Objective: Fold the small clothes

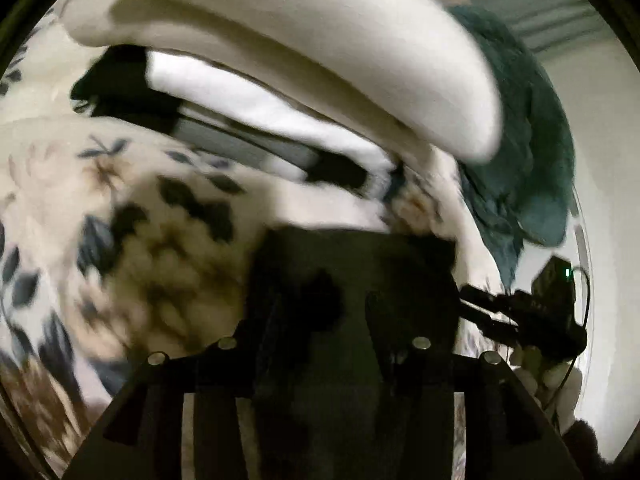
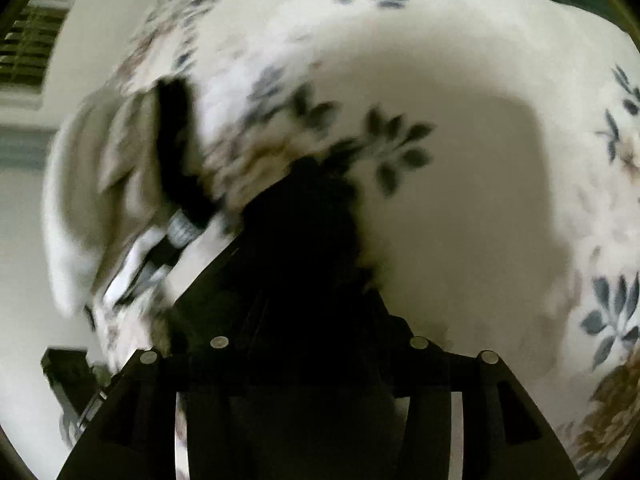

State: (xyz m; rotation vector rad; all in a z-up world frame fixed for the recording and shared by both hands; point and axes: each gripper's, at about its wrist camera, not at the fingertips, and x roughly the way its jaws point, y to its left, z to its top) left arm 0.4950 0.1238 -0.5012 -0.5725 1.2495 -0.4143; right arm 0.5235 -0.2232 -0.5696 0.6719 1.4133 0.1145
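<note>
Both views are motion-blurred. My left gripper is shut on a black garment that drapes over its fingers above the floral bedspread. My right gripper is shut on the same black garment, which hides its fingertips. The right gripper also shows at the right edge of the left wrist view. A stack of folded clothes in white, grey and black lies behind on the bed and also shows in the right wrist view.
A large cream pillow lies across the back of the bed. A teal fuzzy blanket is bunched at the right. A window with blinds and pale wall are at the left of the right wrist view.
</note>
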